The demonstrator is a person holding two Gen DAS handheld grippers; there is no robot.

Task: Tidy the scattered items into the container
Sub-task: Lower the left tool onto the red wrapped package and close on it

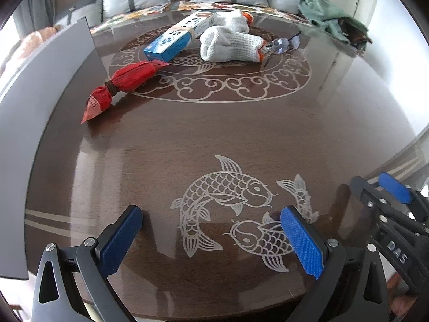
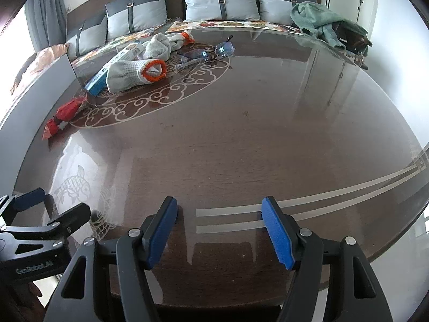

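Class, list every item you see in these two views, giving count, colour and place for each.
Table: one, dark brown, fish pattern, foreground.
Grey container: one, table's left edge.
Red packet: one, beside the container.
Box: one, blue and white, far centre.
Gloves: two, white, orange cuffs, by the box.
Glasses: one pair, blue-tinted, behind the gloves.
Green cloth: one, far right.
Cushions: several, grey, behind the table.
Left gripper: open, empty.
Right gripper: open, empty.

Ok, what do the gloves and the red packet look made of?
Gloves: white knitted fabric, likely cotton, judging by the ribbed weave, with orange-trimmed cuffs; soft, matte.
Red packet: looks like thin crinkled plastic or foil, slightly glossy, cinched by a dark band; the exact material is unclear.
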